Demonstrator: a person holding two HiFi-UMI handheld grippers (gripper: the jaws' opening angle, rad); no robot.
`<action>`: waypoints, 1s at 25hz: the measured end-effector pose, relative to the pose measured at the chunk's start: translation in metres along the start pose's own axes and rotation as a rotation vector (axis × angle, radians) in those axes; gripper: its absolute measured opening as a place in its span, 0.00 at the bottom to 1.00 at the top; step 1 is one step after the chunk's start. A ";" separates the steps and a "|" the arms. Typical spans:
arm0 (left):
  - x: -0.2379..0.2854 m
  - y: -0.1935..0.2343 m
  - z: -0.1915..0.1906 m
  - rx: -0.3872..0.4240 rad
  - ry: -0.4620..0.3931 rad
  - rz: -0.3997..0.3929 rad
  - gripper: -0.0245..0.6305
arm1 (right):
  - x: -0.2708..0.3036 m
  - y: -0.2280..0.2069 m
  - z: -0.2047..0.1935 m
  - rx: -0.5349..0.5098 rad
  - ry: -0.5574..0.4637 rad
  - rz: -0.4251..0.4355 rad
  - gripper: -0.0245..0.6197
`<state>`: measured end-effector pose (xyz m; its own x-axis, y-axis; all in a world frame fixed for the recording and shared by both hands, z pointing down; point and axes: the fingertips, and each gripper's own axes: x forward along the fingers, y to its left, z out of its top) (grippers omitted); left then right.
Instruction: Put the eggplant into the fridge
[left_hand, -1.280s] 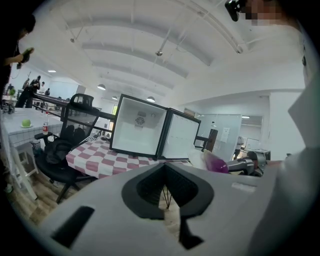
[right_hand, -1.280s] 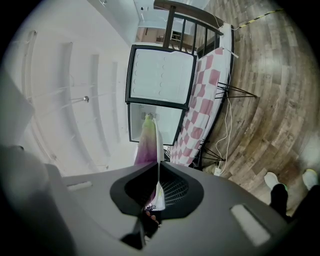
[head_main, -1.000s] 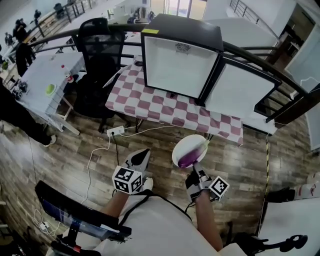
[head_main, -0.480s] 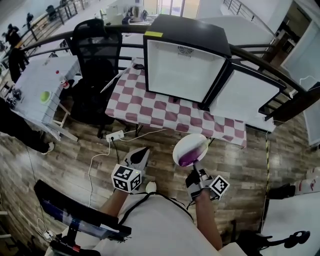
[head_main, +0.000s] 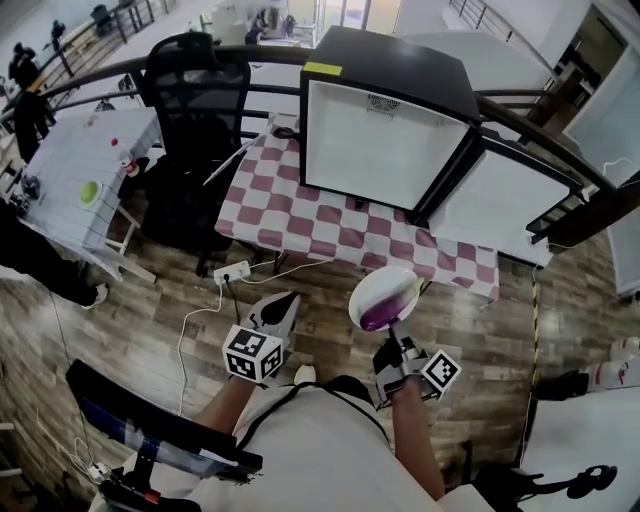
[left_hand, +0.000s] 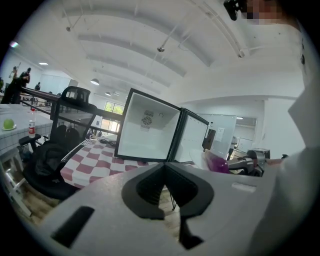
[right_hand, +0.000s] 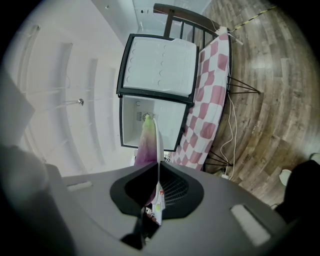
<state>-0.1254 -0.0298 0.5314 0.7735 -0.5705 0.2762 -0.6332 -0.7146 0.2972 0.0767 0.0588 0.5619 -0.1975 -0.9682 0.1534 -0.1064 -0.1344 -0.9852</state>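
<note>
A purple eggplant (head_main: 383, 314) lies on a white plate (head_main: 380, 290). My right gripper (head_main: 392, 337) is shut on the plate's near rim and holds it over the wooden floor, in front of the table. In the right gripper view the plate (right_hand: 159, 145) shows edge-on between the jaws, with the eggplant (right_hand: 146, 146) beside it. The small black fridge (head_main: 392, 128) stands on a checkered table (head_main: 322, 218), its door (head_main: 497, 198) swung open to the right and its white inside bare. My left gripper (head_main: 277, 313) is shut and holds nothing, to the left of the plate. From the left gripper view the fridge (left_hand: 147, 132) is ahead.
A black office chair (head_main: 190, 110) stands left of the table. A power strip (head_main: 231, 270) and cables lie on the floor below the table's front edge. A white table (head_main: 85, 165) is at far left, and a dark railing (head_main: 560, 140) runs behind the fridge.
Both grippers have moved forward toward the table, the plate with the eggplant still in the right one. The fridge and table now sit nearer in the head view.
</note>
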 end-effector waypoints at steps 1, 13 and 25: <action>0.000 0.001 0.000 0.000 0.001 0.000 0.04 | 0.002 0.001 0.000 -0.002 0.001 -0.003 0.07; 0.007 0.017 0.003 -0.013 0.004 0.031 0.04 | 0.023 0.007 0.005 0.003 0.020 0.001 0.06; 0.060 0.030 0.018 -0.030 0.004 0.054 0.04 | 0.067 0.008 0.043 0.004 0.057 -0.006 0.06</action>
<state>-0.0979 -0.0928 0.5400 0.7379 -0.6064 0.2963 -0.6748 -0.6702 0.3090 0.1049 -0.0161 0.5605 -0.2518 -0.9539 0.1633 -0.1042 -0.1411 -0.9845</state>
